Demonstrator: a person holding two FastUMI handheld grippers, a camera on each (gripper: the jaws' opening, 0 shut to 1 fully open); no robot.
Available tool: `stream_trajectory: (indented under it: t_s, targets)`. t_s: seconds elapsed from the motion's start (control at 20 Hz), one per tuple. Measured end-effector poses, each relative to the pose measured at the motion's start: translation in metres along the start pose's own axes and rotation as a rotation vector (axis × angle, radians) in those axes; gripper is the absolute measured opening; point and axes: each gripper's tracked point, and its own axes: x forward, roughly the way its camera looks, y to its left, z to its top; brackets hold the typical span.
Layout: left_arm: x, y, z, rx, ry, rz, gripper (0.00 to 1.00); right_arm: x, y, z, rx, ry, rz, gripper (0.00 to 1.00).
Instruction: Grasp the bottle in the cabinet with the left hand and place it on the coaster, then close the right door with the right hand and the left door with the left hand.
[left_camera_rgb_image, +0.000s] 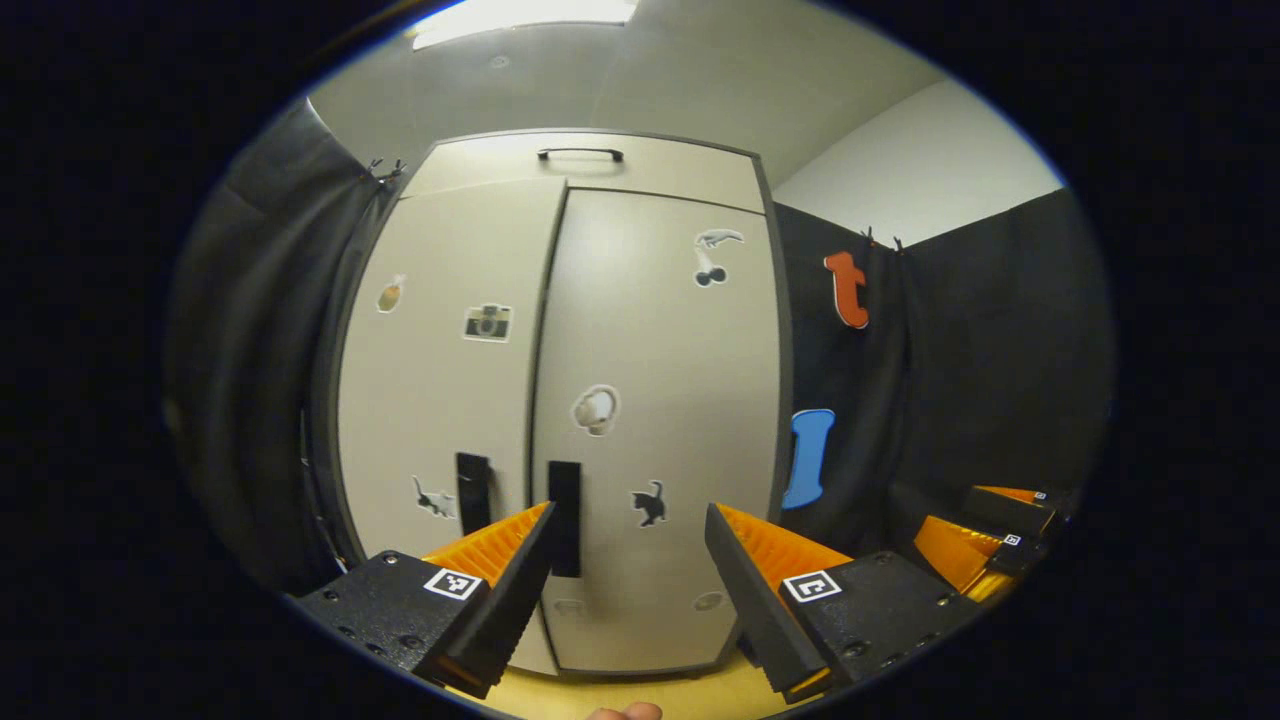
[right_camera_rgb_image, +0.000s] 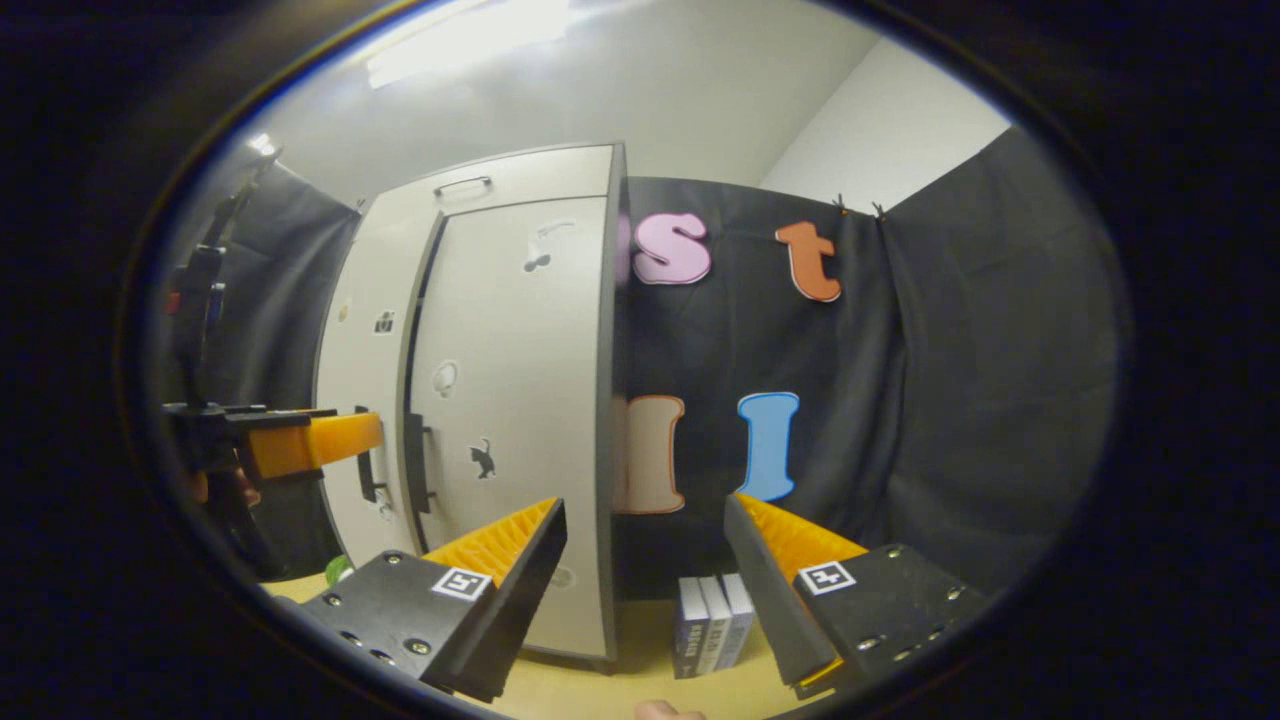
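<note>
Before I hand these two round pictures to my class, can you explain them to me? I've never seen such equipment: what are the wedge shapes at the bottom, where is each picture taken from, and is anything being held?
No robot here: a person holds a two-finger gripper in each hand, and a wide-angle camera rides on each, looking forward along its fingers. The wedges are those fingers.

The left gripper view faces a pale cabinet head-on. Both of its doors look closed, with dark handles near the middle seam and small stickers on the fronts. The left gripper is open and holds nothing; the other gripper shows at the lower right.

The right gripper view sees the same cabinet from its right side. The right gripper is also open and empty. On the wooden table a few small books stand beside the cabinet. The left gripper shows at the left.
</note>
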Motion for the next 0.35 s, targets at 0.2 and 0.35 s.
stream_trajectory:
  t_s: [0.2,0.35]
  targets:
    - [0.031,-0.072,-0.022,-0.061,-0.024,-0.021,0.95,0.009,-0.072,0.001,-0.045,-0.053,-0.017,0.96]
    - [0.055,-0.128,-0.062,-0.126,-0.014,-0.028,0.96,0.015,-0.122,-0.01,-0.069,-0.08,0.003,0.96]
